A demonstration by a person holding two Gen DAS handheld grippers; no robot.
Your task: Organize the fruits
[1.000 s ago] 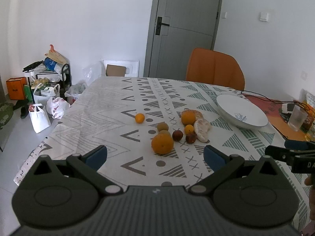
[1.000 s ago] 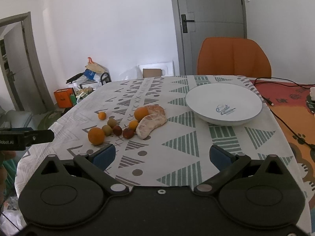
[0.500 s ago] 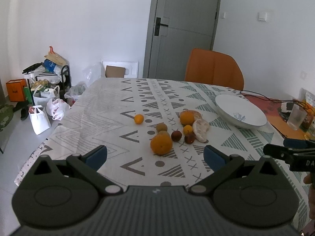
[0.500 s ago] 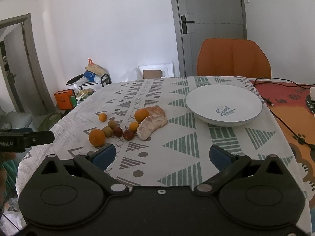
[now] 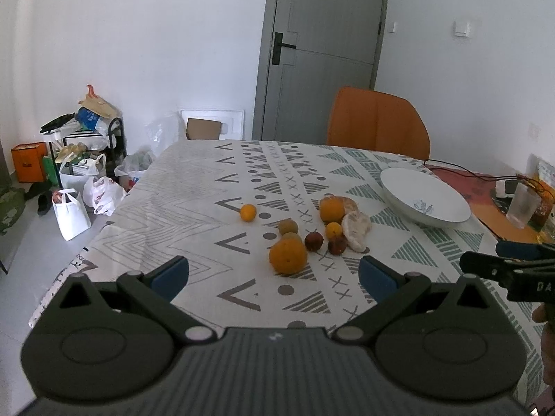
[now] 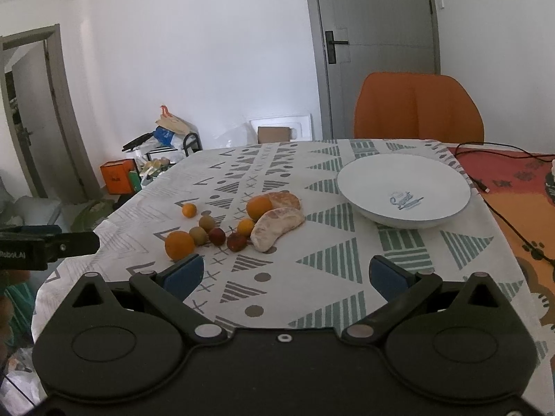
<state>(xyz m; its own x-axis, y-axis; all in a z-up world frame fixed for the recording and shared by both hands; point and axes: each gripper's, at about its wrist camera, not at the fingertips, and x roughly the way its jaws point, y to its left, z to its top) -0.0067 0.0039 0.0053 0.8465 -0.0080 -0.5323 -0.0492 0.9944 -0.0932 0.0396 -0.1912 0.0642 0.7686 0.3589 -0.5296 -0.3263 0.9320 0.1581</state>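
Observation:
Several fruits lie in a loose cluster on the patterned tablecloth (image 5: 194, 208): a large orange (image 5: 288, 258), another orange (image 5: 331, 209), a small orange (image 5: 248, 213) apart at the left, two dark red fruits (image 5: 314, 241), brownish round fruits (image 5: 288, 226) and peeled pomelo pieces (image 5: 355, 228). The cluster also shows in the right wrist view (image 6: 239, 228). An empty white bowl (image 6: 404, 192) stands to the right of the fruit. My left gripper (image 5: 274, 275) is open and empty, just short of the large orange. My right gripper (image 6: 284, 274) is open and empty, short of the fruit and the bowl.
An orange chair (image 5: 376, 123) stands at the table's far side by a grey door (image 5: 322, 52). A cable (image 6: 503, 204), a glass (image 5: 523, 204) and clutter lie on the orange mat at the right. Bags and boxes (image 5: 76, 180) sit on the floor at the left.
Both views have shifted slightly; the fruit sits a little further from the left gripper than a second ago. Both grippers stay open and empty. Nothing on the table moved.

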